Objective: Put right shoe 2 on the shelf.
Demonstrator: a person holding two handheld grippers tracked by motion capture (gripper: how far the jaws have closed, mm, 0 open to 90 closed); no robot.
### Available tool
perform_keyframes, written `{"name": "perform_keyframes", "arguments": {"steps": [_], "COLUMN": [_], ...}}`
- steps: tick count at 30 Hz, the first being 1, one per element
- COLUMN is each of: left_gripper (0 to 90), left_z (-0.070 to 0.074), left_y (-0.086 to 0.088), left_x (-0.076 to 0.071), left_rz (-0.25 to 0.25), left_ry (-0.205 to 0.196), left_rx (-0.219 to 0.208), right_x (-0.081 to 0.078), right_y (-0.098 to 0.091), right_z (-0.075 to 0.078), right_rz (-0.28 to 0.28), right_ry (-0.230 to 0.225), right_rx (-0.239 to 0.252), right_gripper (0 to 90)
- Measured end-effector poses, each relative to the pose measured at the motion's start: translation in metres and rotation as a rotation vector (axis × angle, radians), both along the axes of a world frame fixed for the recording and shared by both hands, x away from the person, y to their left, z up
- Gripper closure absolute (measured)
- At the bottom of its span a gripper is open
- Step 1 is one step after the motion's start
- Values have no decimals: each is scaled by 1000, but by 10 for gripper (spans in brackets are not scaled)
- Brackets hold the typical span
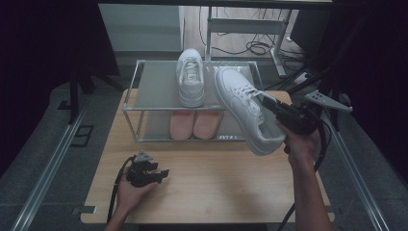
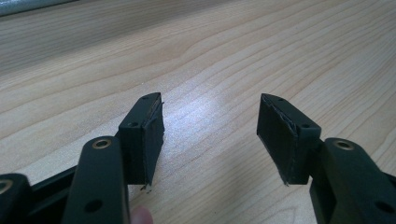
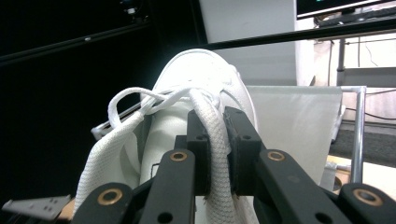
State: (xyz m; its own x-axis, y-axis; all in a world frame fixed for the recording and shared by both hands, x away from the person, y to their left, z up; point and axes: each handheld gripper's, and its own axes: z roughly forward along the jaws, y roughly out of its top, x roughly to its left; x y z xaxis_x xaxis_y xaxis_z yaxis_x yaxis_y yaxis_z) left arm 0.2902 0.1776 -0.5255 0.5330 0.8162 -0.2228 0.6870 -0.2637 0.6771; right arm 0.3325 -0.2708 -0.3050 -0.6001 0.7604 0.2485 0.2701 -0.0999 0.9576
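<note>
Over wooden counter [image 1: 207,173], right gripper [image 1: 272,107] clamped on white sneaker [image 1: 243,108] by soft, pliable collar, light but swinging; left gripper [image 1: 161,174] released

black tongs [image 2: 210,135] with brass-ringed screw holes (worn pad edges); black cable; grey three-cornered plate; bare forearms.

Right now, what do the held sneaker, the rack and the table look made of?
Held sneaker: smooth white leather-like upper, possibly synthetic; the collar edge in the right gripper jaws looks woven mesh.
Rack: shiny metal tube frame; the grey shelves look like matte fabric or sheet.
Table: pale wood grain, maybe laminate.
</note>
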Motion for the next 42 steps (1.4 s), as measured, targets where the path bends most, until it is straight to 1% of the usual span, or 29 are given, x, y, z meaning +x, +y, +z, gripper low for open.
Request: {"name": "perform_keyframes", "arguments": {"steps": [7, 14, 18, 26, 30, 32, 34, 37, 42], "left_gripper": [415, 415, 415, 415, 415, 415, 415, 415, 415], "left_z": [0, 0, 0, 0, 0, 0, 0, 0, 1], "left_y": [1, 1, 2, 2, 1, 2, 4, 4, 5], "left_x": [0, 0, 0, 1, 1, 1, 1, 1, 1], "left_rz": [-3, -5, -2, -4, -5, 4, 0, 10, 8], "left_ry": [-1, -1, -3, 1, 1, 1, -3, 2, -4], "left_rx": [0, 1, -1, -3, 0, -5, -4, -10, -9], "right_x": [21, 40, 47, 61, 70, 74, 79, 85, 95], "right_y": [9, 20, 25, 29, 34, 35, 37, 40, 43], "right_z": [5, 12, 16, 17, 19, 19, 20, 21, 22], "right_rz": [-41, -65, -78, -99, -111, -118, -126, -139, -160], "right_ry": [23, 31, 32, 49, 58, 62, 68, 74, 90], "right_rx": [2, -11, -18, -13, -14, -10, -7, -13, -5], "right_gripper": [811, 811, 811, 811, 811, 811, 811, 810, 810]}}
